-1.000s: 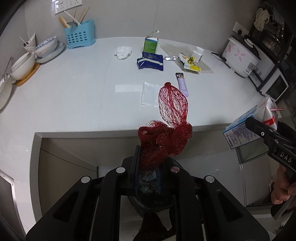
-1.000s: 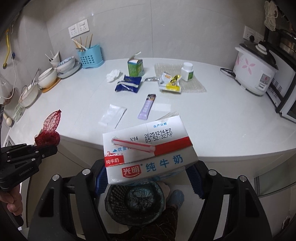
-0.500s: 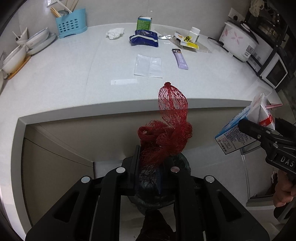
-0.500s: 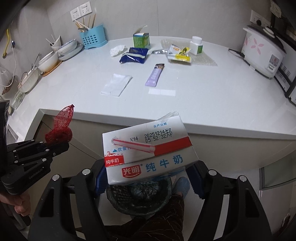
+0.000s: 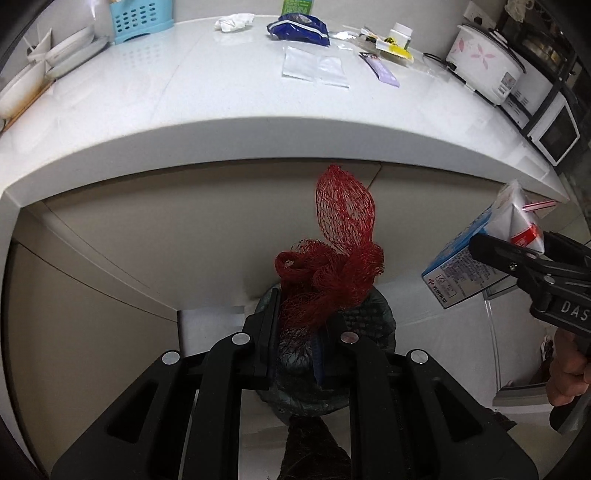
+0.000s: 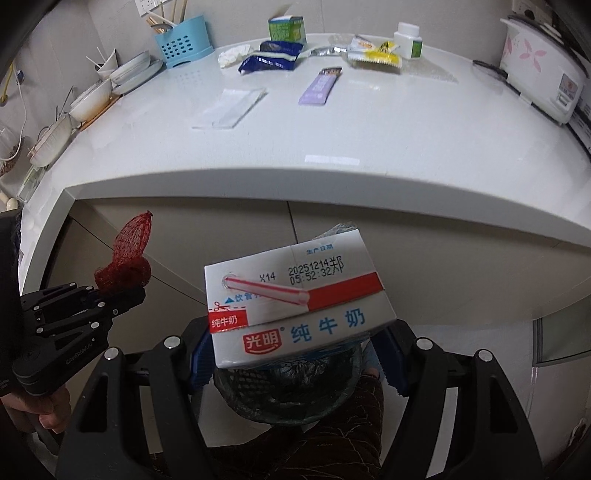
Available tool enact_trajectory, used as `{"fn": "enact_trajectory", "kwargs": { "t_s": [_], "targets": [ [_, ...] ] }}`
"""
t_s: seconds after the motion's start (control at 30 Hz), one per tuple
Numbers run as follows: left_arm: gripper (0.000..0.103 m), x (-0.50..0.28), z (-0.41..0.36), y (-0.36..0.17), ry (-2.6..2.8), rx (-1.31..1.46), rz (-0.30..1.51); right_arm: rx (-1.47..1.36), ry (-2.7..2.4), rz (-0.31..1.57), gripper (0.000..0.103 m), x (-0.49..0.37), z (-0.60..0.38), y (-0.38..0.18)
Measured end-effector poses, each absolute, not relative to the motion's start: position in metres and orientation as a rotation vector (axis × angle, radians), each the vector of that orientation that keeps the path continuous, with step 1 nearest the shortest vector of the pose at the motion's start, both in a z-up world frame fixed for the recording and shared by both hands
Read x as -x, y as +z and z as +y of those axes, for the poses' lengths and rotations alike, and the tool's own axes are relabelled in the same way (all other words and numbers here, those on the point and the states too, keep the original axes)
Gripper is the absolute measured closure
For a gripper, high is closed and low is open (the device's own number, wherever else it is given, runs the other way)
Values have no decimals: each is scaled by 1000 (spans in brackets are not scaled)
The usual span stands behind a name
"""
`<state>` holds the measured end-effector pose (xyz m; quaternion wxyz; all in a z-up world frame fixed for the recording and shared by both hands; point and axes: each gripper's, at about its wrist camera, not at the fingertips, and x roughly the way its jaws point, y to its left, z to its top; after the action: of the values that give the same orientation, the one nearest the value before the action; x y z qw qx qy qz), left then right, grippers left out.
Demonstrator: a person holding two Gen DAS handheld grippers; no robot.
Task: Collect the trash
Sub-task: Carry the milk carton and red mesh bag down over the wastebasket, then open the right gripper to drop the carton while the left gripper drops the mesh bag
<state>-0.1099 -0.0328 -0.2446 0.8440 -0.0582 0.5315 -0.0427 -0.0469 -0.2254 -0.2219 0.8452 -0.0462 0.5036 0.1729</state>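
Observation:
My left gripper (image 5: 299,325) is shut on a red mesh net bag (image 5: 332,258), held in front of the counter edge above a dark bin with a black liner (image 5: 373,325). It also shows in the right wrist view (image 6: 129,254). My right gripper (image 6: 295,354) is shut on a white milk carton (image 6: 295,299) with a pink straw, above the same bin (image 6: 295,398). The carton shows in the left wrist view (image 5: 476,258) at the right.
On the white counter (image 6: 369,140) lie a clear plastic bag (image 6: 229,109), a purple wrapper (image 6: 319,86), a blue snack bag (image 6: 269,61), a crumpled tissue (image 6: 231,57), a green carton (image 6: 286,29), yellow wrappers (image 6: 373,53) and a white bottle (image 6: 408,38). Bowls stand left, a rice cooker (image 6: 539,66) right.
Both grippers have dropped below the counter edge and drawn back from it, still holding the net bag and the carton. The bin now sits right under both.

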Motion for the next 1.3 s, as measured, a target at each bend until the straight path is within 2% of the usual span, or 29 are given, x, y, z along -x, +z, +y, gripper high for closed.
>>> {"fn": "enact_trajectory", "kwargs": {
  "t_s": [0.3,0.63,0.73,0.93,1.3],
  "targets": [
    [90,111,-36,-273,-98,125,1157,144,365,1113,35,47,-218,-272],
    [90,112,-33,-286,-96,125,1190,156,376,1141,34,46,-210,-296],
    [90,111,-38,-288,-97,119,1196,153,379,1138,22,44,-210,-296],
    [90,107,-43,-296,-110,116,1201,139,354,1109,9,48,-217,-294],
    [89,90,-71,-319,-179,69,1234,90,224,1082,8,49,-266,-286]
  ]
}}
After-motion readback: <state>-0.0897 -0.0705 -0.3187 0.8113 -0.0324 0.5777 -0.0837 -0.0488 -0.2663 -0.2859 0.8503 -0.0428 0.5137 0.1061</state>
